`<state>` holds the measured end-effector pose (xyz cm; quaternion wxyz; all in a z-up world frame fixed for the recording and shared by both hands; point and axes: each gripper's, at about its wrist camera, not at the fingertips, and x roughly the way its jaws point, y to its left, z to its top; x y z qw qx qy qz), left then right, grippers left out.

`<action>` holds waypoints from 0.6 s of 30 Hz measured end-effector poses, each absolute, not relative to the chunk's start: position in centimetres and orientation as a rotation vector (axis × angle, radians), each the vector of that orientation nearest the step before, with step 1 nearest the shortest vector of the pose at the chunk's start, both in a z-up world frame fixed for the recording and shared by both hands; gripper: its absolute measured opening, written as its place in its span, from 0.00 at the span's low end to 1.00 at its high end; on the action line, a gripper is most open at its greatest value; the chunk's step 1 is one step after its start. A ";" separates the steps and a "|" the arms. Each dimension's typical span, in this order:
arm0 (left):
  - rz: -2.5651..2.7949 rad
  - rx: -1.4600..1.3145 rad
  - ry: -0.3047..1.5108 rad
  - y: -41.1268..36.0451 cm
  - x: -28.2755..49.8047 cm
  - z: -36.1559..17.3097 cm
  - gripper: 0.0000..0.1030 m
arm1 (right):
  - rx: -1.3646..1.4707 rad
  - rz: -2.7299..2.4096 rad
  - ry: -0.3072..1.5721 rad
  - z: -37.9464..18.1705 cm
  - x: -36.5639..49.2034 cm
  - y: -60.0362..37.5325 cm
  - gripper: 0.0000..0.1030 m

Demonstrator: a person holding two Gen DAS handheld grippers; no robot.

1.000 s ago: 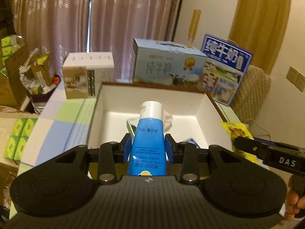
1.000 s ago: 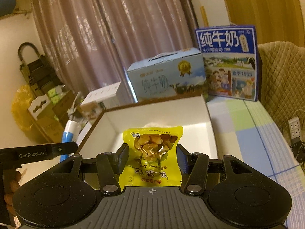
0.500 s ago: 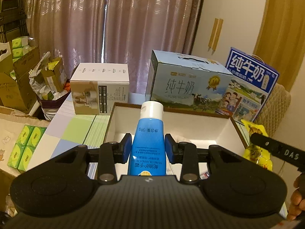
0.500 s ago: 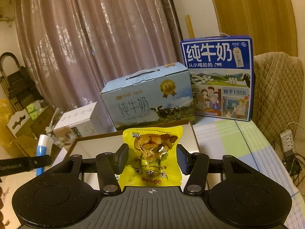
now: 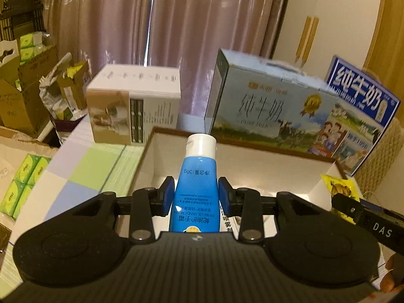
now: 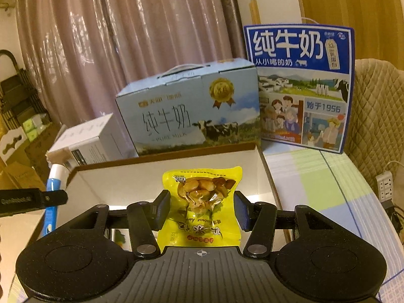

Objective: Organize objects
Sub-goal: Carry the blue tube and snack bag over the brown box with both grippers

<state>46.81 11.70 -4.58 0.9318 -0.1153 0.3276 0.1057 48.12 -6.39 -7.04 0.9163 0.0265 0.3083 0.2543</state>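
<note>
A blue hand-cream tube [image 5: 198,184] with a white cap points forward, and my left gripper [image 5: 197,197] is shut on its body. My right gripper [image 6: 202,207] is shut on a yellow snack packet [image 6: 202,192] that stands upright between the pads. Both hover over the near edge of an open white box with a brown rim [image 5: 265,166] [image 6: 121,179]. In the left wrist view the snack packet [image 5: 339,189] shows at the right. The tube [image 6: 53,189] shows at the left of the right wrist view. Little of the box floor is visible.
Behind the box stand a light-blue milk carton [image 6: 186,111], a dark-blue milk carton [image 6: 300,85] and a white carton [image 5: 133,106]. The table has a chequered cloth [image 5: 96,169]. A padded chair [image 6: 376,116] and a power strip [image 6: 385,186] are at the right. Cardboard boxes [image 5: 22,96] crowd the left.
Both grippers have risen and tilted up from looking down into the box, each still holding its item. Over the last half second they moved only slightly.
</note>
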 end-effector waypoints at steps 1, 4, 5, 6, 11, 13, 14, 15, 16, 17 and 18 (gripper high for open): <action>0.217 -0.228 0.677 11.5 47.1 -4.9 0.31 | 0.054 0.525 0.634 -7.2 48.2 -6.3 0.49; 0.223 -0.215 0.694 11.4 47.6 -6.0 0.31 | 0.052 0.527 0.635 -7.6 48.4 -6.3 0.49; 0.225 -0.214 0.700 11.4 47.8 -6.3 0.31 | 0.051 0.524 0.638 -7.7 48.5 -6.3 0.49; 0.228 -0.212 0.707 11.4 48.0 -6.6 0.31 | 0.049 0.522 0.640 -7.9 48.5 -6.3 0.49; 0.247 -0.190 0.723 11.4 48.5 -7.5 0.31 | 0.056 0.508 0.644 -8.2 48.9 -6.6 0.49; 0.242 -0.192 0.721 11.4 48.6 -7.6 0.31 | 0.056 0.506 0.643 -8.2 48.9 -6.6 0.49; 0.241 -0.188 0.719 11.3 48.7 -7.6 0.31 | 0.055 0.506 0.643 -8.2 48.9 -6.6 0.49; 0.242 -0.182 0.720 11.2 48.8 -7.7 0.31 | 0.053 0.506 0.644 -8.3 48.9 -6.6 0.49; 0.246 -0.178 0.721 11.1 48.9 -7.8 0.31 | 0.052 0.505 0.644 -8.3 48.8 -6.6 0.49; 0.247 -0.174 0.721 11.0 49.0 -7.9 0.31 | 0.051 0.504 0.645 -8.4 48.8 -6.5 0.49; 0.247 -0.173 0.723 11.0 49.0 -8.0 0.31 | 0.052 0.505 0.645 -8.4 48.9 -6.6 0.49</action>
